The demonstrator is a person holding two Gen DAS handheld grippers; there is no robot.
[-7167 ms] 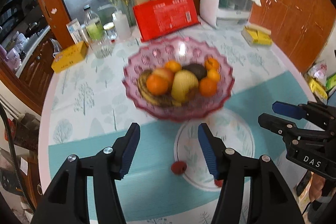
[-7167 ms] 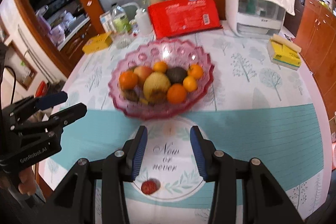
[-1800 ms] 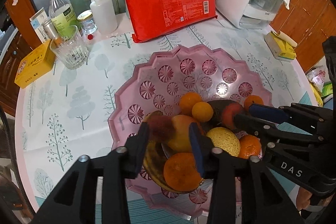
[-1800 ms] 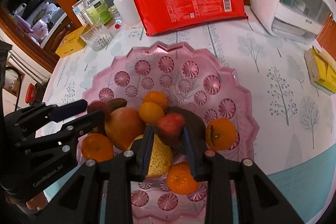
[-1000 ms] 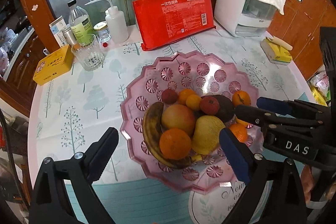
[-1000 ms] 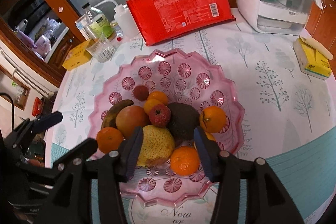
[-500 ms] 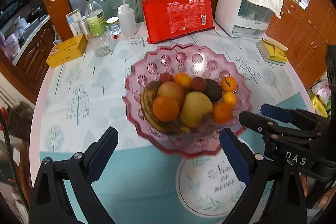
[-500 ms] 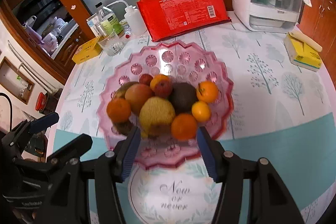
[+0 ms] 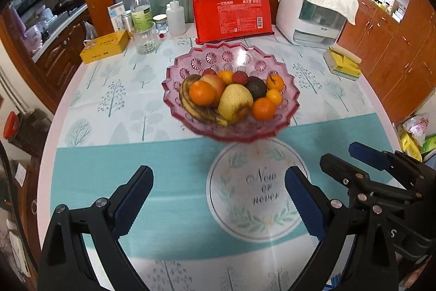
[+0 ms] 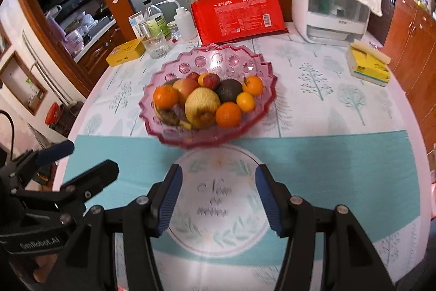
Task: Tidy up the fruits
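Wooden cabinets and a glass-panelled door surround a round table (image 9: pixel 90 89) covered with a tree-printed cloth and a teal band. At the table's centre stands a pink scalloped glass fruit bowl (image 9: pixel 190 64), in which oranges, a yellow pear (image 9: pixel 234 102), a dark avocado (image 9: pixel 256 86), a spotted banana (image 9: pixel 190 105), an apple and two small red lychee-like fruits (image 9: pixel 241 77) are piled. At 6 o'clock from the bowl a white circular printed emblem (image 10: pixel 218 198) is seen on the teal band.

Behind the bowl, at 12 o'clock, a red pack of paper cups (image 9: pixel 231 15) is propped upright; a white covered appliance (image 9: pixel 310 12) stands at 1 o'clock, a yellow tissue pack (image 9: pixel 343 64) at 3 o'clock, and a clear drinking glass (image 9: pixel 145 38) with a yellow box (image 9: pixel 105 45) at 10 o'clock.

The left gripper (image 9: pixel 218 198) is held over the teal band with its blue-padded jaws spread wide and nothing between them. The right gripper (image 10: pixel 216 199) is held above the emblem, its jaws parted less widely, and nothing is gripped. Both grippers are well apart from the bowl.
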